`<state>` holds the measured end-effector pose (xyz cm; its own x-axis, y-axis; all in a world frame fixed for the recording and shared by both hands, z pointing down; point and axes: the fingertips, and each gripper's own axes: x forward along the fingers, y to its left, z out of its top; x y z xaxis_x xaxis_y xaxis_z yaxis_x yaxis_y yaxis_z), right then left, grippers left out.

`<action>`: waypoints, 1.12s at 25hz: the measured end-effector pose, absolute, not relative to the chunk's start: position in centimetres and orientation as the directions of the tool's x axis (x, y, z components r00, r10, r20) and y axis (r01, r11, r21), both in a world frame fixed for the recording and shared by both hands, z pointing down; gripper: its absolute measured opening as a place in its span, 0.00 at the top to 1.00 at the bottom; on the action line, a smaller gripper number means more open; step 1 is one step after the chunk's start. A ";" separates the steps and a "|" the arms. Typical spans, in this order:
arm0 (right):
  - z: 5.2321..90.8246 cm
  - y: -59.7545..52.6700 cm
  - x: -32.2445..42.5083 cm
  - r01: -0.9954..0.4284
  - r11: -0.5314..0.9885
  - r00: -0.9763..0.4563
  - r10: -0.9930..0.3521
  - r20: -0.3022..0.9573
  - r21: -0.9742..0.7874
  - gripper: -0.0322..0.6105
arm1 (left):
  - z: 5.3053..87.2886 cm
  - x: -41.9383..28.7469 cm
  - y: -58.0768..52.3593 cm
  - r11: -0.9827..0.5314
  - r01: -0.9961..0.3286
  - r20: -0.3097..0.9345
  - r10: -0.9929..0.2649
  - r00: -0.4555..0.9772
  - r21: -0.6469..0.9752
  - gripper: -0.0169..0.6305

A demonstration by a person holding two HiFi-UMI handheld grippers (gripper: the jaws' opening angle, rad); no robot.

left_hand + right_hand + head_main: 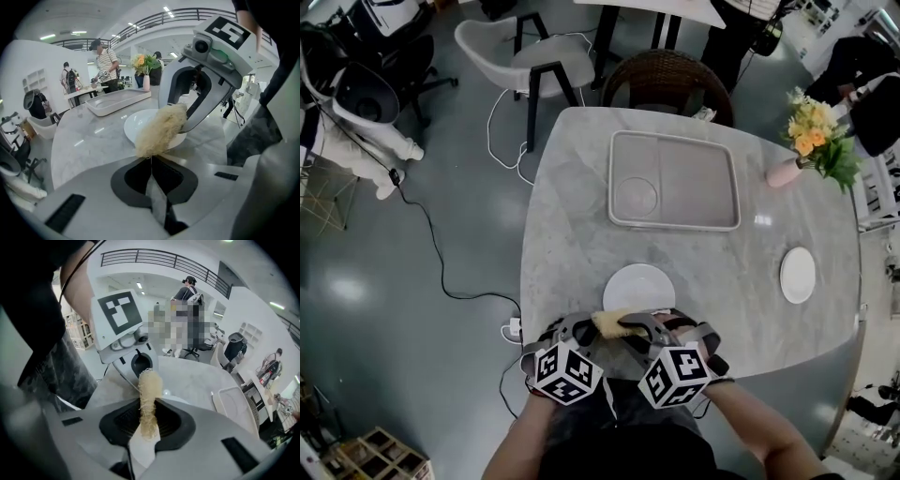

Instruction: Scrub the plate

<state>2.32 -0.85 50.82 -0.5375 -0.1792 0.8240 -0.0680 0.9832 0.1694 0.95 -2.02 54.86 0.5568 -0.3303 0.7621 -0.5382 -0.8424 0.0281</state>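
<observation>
Straw-coloured loofah point(150, 380) sits clamped in the right gripper point(148, 405). The left gripper point(151, 159), jaws together, seems to nip its other end (hard to confirm). The white plate point(639, 287) lies unheld just ahead, near the table point(581, 187) edge, so hard scrubbing could skid it off.

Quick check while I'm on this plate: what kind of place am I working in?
Probably an open lab or office hall with a mock dining setup: a marble table with a tray and flower vase, loose cables on the grey floor, and a mezzanine railing overhead.
</observation>
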 end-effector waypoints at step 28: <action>51.8 -8.5 10.3 -0.079 0.886 -0.279 -0.459 0.843 0.457 0.82 | 54.8 1.7 -2.6 -0.842 -0.539 0.760 -0.332 0.559 0.029 0.95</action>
